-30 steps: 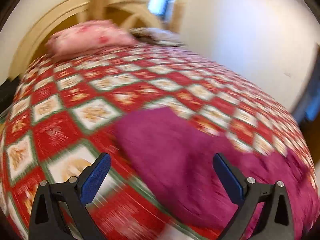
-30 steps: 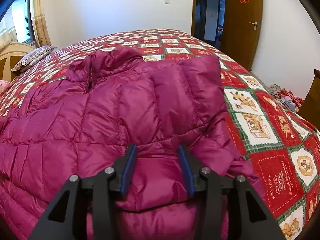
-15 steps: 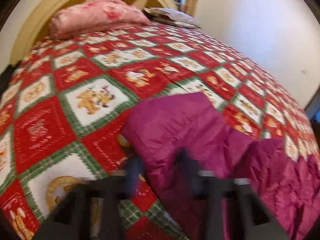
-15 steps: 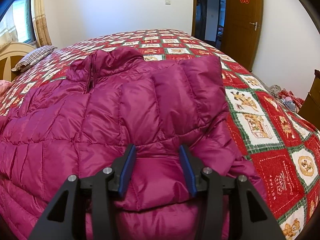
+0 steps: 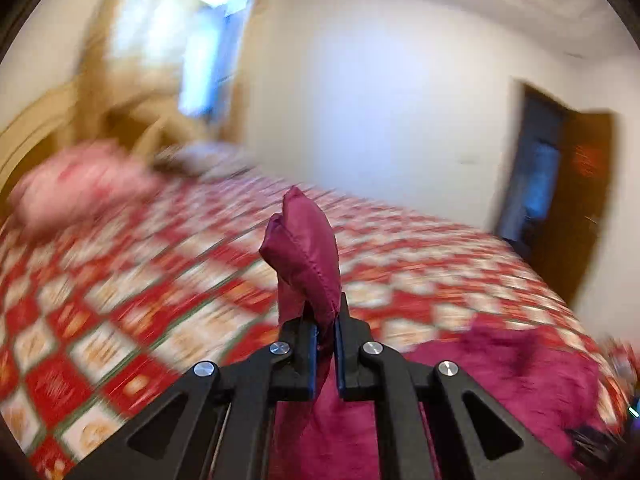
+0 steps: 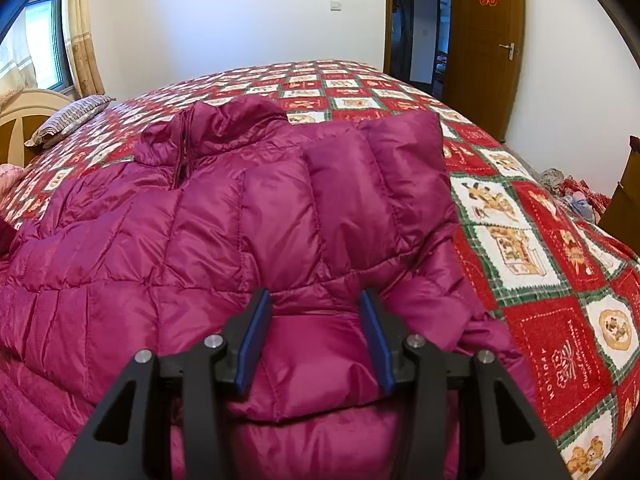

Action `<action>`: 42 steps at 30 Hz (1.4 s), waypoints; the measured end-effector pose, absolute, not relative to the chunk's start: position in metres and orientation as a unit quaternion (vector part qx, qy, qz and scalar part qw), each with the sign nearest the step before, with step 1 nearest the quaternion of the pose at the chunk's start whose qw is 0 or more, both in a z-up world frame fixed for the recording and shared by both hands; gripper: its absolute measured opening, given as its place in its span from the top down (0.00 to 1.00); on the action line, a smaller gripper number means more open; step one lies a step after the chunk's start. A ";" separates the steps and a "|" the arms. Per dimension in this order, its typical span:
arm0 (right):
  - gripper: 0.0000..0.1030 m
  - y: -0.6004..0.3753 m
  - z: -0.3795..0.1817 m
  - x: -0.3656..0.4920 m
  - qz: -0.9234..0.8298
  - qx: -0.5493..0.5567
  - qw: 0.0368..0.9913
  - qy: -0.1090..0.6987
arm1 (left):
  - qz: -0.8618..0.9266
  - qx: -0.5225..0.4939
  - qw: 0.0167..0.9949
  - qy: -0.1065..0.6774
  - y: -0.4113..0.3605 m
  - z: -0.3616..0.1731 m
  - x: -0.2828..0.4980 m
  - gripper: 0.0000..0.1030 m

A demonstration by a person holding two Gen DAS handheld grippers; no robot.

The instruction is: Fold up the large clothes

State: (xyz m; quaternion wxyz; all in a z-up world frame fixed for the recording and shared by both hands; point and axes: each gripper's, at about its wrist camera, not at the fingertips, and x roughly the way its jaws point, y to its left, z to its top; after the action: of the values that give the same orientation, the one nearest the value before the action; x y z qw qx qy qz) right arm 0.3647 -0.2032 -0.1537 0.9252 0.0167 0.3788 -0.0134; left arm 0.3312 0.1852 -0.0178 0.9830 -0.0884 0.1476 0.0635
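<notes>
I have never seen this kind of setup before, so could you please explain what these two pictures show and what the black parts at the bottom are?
The black parts are two handheld grippers, one in each of a person's hands; each carries a camera looking forward along its fingers. In the left wrist view, the left gripper is shut on a fold of the magenta down jacket, lifted above the bed; that picture is motion-blurred. In the right wrist view, the right gripper is open, its blue pads either side of a bulge of the same down jacket, which lies spread on the red patchwork quilt. A striped pillow sits near the headboard.
</notes>
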 end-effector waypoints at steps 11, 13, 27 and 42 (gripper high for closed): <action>0.50 -0.210 -0.153 0.363 0.000 0.043 0.927 0.373 | -0.168 0.039 0.951 0.256 -0.015 -0.081 0.349 0.93; 0.49 -0.211 -0.153 0.363 0.003 0.047 0.927 0.372 | -0.181 0.045 0.928 0.322 -0.030 -0.110 0.357 0.92; 0.24 -0.212 -0.151 0.368 0.056 0.064 0.915 0.394 | -0.195 0.030 0.914 0.354 -0.009 -0.121 0.293 0.38; 0.67 -0.142 -0.118 0.340 0.143 0.073 0.896 0.413 | -0.076 -0.105 0.938 0.321 0.129 -0.099 0.281 0.37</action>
State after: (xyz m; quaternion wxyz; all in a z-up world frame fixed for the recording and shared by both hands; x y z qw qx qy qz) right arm 0.3401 -0.1417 -0.1183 0.8963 0.0726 0.4133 0.1432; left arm 0.2805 0.1288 -0.0993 0.9383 -0.1050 0.3206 -0.0761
